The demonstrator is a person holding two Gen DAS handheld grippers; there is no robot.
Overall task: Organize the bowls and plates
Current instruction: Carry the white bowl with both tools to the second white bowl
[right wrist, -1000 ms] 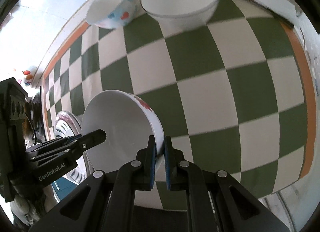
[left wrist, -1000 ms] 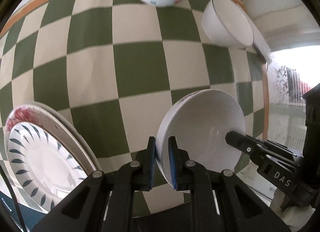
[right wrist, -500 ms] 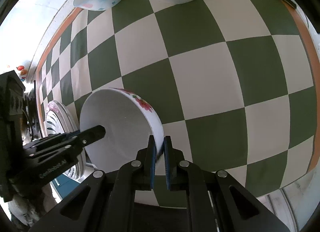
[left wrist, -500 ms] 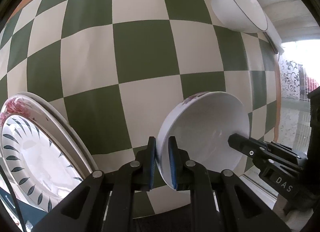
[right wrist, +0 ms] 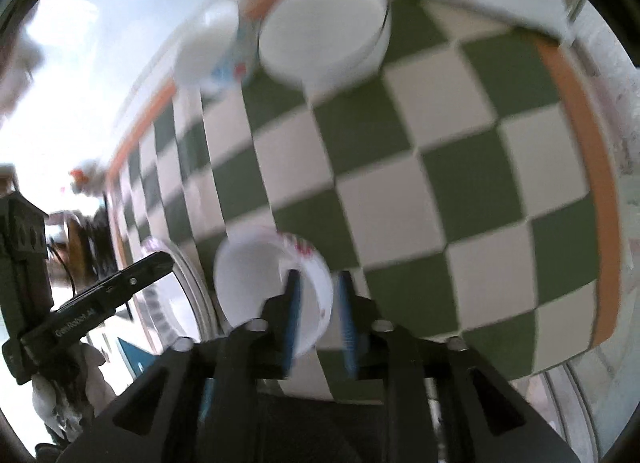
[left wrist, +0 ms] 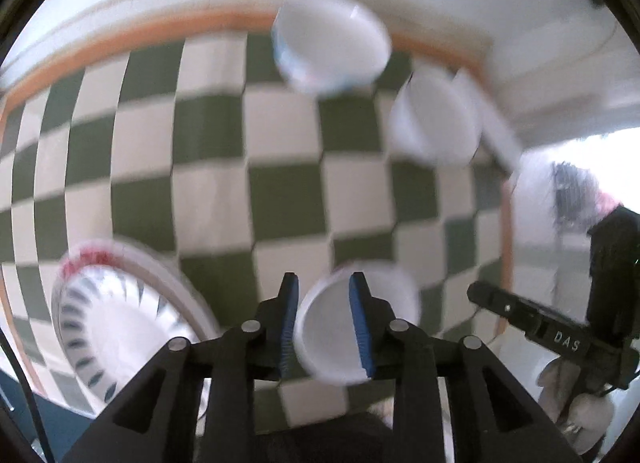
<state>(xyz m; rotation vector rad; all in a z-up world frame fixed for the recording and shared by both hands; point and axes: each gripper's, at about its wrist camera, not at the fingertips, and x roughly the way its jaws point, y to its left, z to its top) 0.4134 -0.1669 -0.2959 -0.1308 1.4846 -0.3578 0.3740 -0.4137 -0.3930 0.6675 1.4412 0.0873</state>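
A white bowl with a red floral rim (left wrist: 326,343) rests on the green-and-cream checked table (left wrist: 280,199) near its front edge. My left gripper (left wrist: 325,317) straddles the bowl's left rim. Its jaws are opening and the blue pads stand off the rim. In the right wrist view my right gripper (right wrist: 320,307) straddles the right rim of that bowl (right wrist: 252,283), jaws also opening, pads apart from it. Both views are motion-blurred.
A stack of plates (left wrist: 120,311), topped by a leaf-patterned one, lies left of the bowl. At the back stand a patterned bowl (left wrist: 332,51) and a plain white bowl (left wrist: 436,123). The cloth's orange border (right wrist: 592,167) marks the table's right edge.
Both grippers were shut on the floral bowl's rim. Their jaws have now parted from it, and both have risen and drawn back, so the bowl looks smaller.
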